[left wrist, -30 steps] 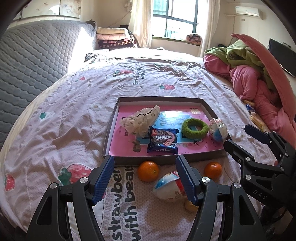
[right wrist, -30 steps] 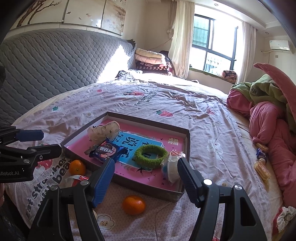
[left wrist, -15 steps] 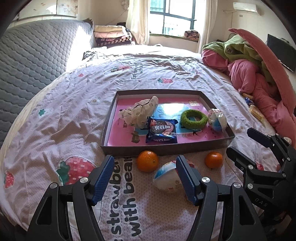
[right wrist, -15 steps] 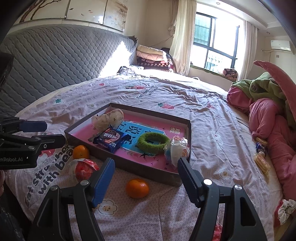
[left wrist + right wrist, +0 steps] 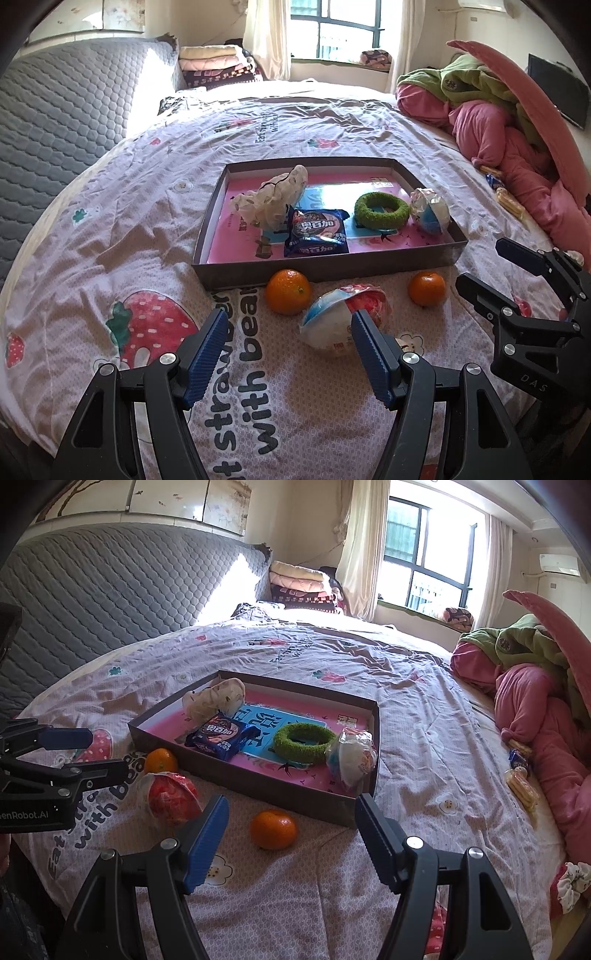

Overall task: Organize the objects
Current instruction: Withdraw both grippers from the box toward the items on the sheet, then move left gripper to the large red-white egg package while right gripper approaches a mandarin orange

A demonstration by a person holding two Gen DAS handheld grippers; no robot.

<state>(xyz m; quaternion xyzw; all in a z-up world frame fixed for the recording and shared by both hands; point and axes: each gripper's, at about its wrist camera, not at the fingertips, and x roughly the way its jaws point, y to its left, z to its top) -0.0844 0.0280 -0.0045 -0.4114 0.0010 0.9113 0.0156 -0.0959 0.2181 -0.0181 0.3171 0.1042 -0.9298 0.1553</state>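
Both grippers spread wide and empty over the bedspread [image 5: 110, 229].

Left gripper [image 5: 288, 332] aimed at nearer orange [image 5: 288, 291] beside wrapped bowl [image 5: 343, 317]; right gripper [image 5: 291, 812] above second orange [image 5: 273, 829], in front of tray [image 5: 255, 779].

The wrapped bun [image 5: 334, 321] sits partly behind a blue pad — small yellow snacks [image 5: 521, 788] by the pink bedding stay unreadable.

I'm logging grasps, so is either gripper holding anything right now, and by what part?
Nothing is held. The left gripper and the right gripper are both open and empty above the bedspread.
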